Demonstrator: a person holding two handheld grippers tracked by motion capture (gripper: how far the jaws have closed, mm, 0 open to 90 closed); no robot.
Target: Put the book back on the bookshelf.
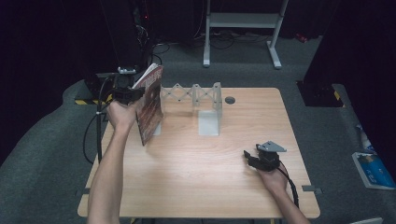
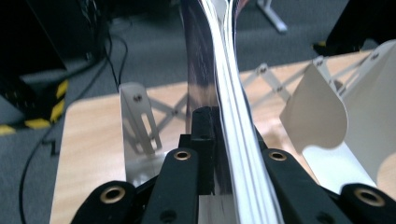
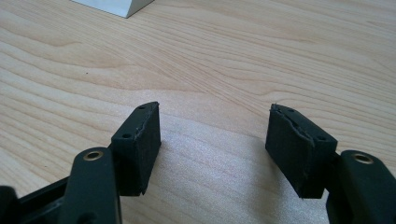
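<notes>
Left gripper (image 1: 133,94) clamped on magazine (image 1: 150,102), upright near tabletop's far-left corner; right gripper (image 3: 215,140) wide open, holding nothing, near right edge.

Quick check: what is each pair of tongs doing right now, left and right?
Left tongs: shut on the magazine, held upright over the table's left rear, beside the expandable metal rack.
Right tongs: open, nothing between them, low over the table.

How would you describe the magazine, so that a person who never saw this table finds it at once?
Start at the wooden table and go to its far left corner, where a grey expanding rack stands. Beside the rack's left end, the left gripper holds the magazine upright; it is the only red, printed thing there.
</notes>
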